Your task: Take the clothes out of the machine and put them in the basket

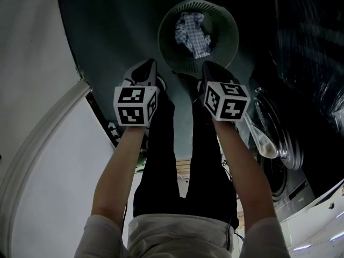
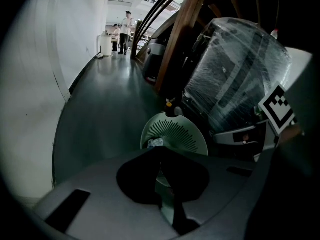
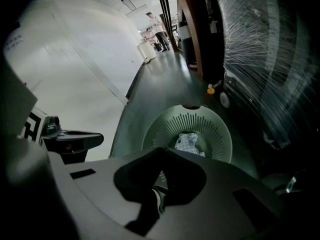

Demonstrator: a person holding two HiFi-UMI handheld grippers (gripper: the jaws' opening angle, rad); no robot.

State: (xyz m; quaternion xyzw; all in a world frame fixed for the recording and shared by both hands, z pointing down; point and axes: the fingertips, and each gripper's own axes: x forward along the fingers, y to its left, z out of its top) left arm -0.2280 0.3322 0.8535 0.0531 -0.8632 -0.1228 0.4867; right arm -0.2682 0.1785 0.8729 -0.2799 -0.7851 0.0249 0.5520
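- I'm in a long indoor hall, no home: a glossy dark floor runs along a white wall.
- A washing machine stands beside a big film-wrapped appliance.

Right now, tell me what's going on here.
A person stands over a pale green basket, holding tongs in each hand. The left tongs and the right tongs are both shut with nothing in them, held above the basket. One checked cloth lies inside it. The washing machine stands to the person's right.
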